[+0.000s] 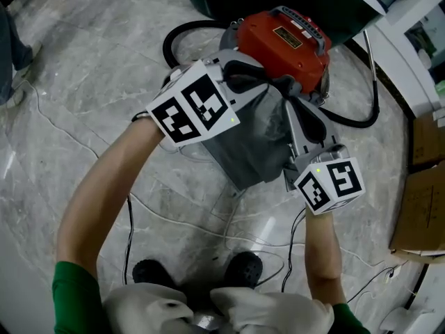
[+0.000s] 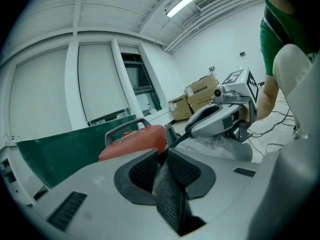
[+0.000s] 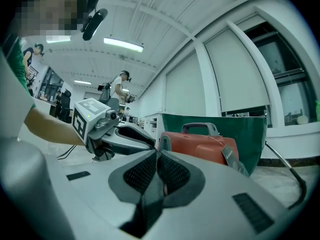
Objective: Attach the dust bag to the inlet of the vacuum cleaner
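Observation:
A red vacuum cleaner [image 1: 285,44] stands on the marble floor at the top of the head view. Right in front of it hangs a grey dust bag [image 1: 257,141], stretched between both grippers. My left gripper [image 1: 263,81] reaches in from the left and is shut on the bag's upper edge; dark mesh fabric [image 2: 170,194] sits pinched between its pads. My right gripper [image 1: 292,99] comes up from the lower right and is shut on the same edge, with fabric [image 3: 150,199] between its pads. The two grippers' tips nearly meet just before the vacuum's body [image 3: 200,144]. The inlet is hidden.
A black hose [image 1: 177,37] loops behind the vacuum. A dark green panel [image 2: 60,151] stands beyond it. Cardboard boxes [image 1: 421,207] lie at the right, white furniture [image 1: 403,54] at the top right. Thin cables [image 1: 229,228] cross the floor near the person's shoes [image 1: 149,273].

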